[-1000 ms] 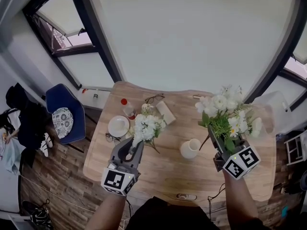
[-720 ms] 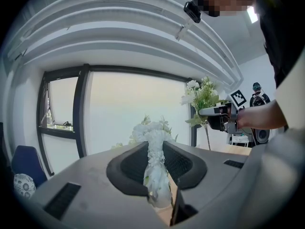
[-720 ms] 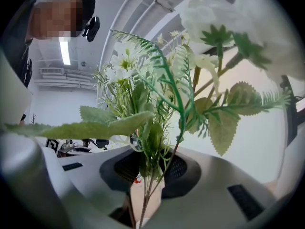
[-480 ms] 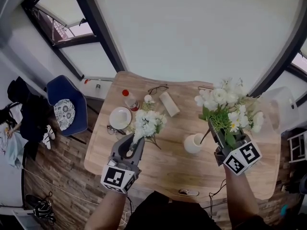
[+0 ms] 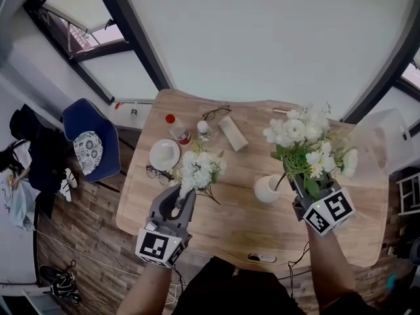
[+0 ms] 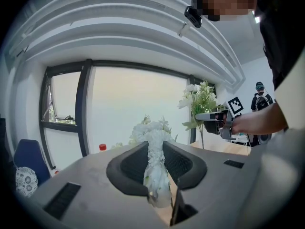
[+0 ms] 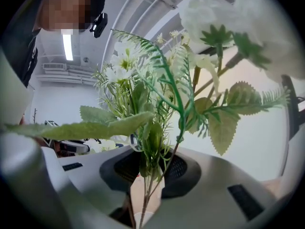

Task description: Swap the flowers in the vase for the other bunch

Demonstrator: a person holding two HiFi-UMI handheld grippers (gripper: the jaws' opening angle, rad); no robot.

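Bunches in both grippers, vase on the table

Your left gripper (image 5: 180,201) has its jaws closed part-way on the white bunch (image 5: 199,170). In the left gripper view its white stalk (image 6: 156,175) runs straight down the gap with the pads against it on both sides, and the blooms stand past the jaw tips. Your right gripper (image 5: 297,184) is clamped just as narrowly on the thin green stems (image 7: 145,185) of the leafy bunch (image 5: 307,146), whose white flowers and fern fronds rise above the jaws.

The white vase (image 5: 268,189) stands upright on the wooden table (image 5: 230,222). In the head view it is between your two tools, just left of the right gripper. One dark stem of the leafy bunch slants down to the vase's rim, but whether it is inside the mouth cannot be told.

Farther up the table, a white plate (image 5: 164,155), a red-capped bottle (image 5: 174,128) and a pair of glasses (image 5: 214,113) lie well apart from the vase.
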